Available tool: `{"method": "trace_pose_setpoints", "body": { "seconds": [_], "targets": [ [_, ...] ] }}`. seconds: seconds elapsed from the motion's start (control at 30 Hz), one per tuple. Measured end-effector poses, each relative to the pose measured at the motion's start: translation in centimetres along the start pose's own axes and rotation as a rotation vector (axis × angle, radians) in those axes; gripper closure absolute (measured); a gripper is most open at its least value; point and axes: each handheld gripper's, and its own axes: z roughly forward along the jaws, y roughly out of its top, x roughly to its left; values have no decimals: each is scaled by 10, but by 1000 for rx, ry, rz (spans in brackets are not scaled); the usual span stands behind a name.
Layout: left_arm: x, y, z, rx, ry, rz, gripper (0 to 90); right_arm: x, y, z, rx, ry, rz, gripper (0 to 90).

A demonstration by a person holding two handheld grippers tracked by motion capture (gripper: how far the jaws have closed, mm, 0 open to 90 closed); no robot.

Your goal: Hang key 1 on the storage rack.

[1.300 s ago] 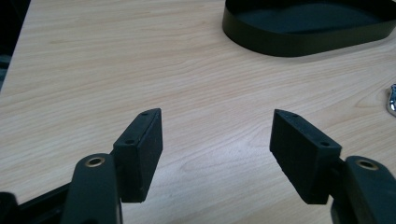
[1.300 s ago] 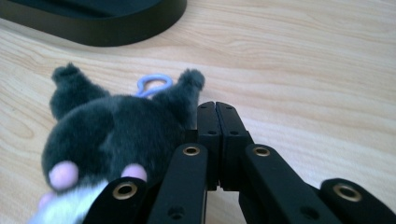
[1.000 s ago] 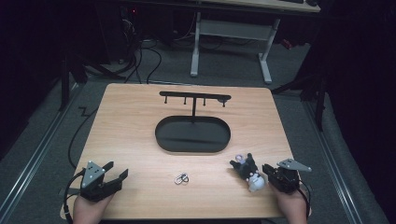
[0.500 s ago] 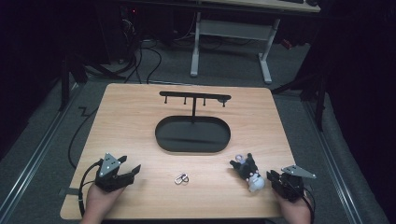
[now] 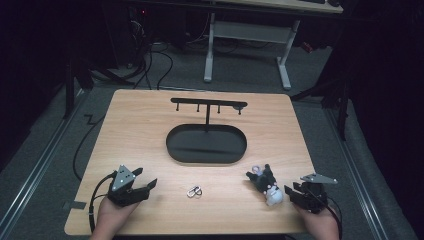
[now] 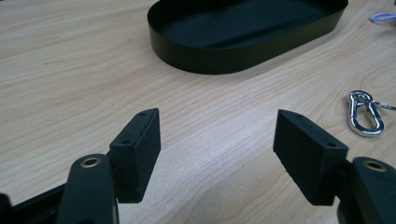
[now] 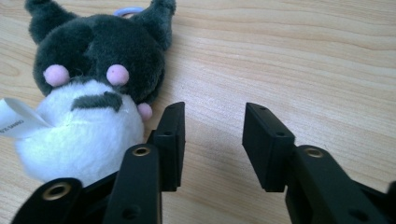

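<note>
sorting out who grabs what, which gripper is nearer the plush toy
Right. The right gripper sits just beside the plush toy, jaws open on bare table. The left gripper is far across, past the metal carabiner.

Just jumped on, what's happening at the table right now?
A person holds tongs in each hand at the near edge of the wooden table. The right tongs sit beside a black-and-white plush toy; their jaws have just been opening and nothing is between them. The left tongs are open over bare wood, with a silver carabiner clip off to one side. A black oval tray with a hook rack stands mid-table.
</note>
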Motion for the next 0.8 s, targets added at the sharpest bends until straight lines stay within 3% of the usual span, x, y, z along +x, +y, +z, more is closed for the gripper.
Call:
{"method": "trace_pose_setpoints", "body": {
  "seconds": [0.13, 0.37, 0.8],
  "targets": [
    [-1, -2, -1, 8, -4, 4, 327, 0, 6, -1, 34, 24, -14, 606],
    [1, -4, -6, -3, -3, -7, 329, 2, 12, 0, 118, 25, -50, 603],
    [5, -7, -8, 7, -12, -5, 330, 3, 27, -3, 288, 24, -143, 526]
  ]
}}
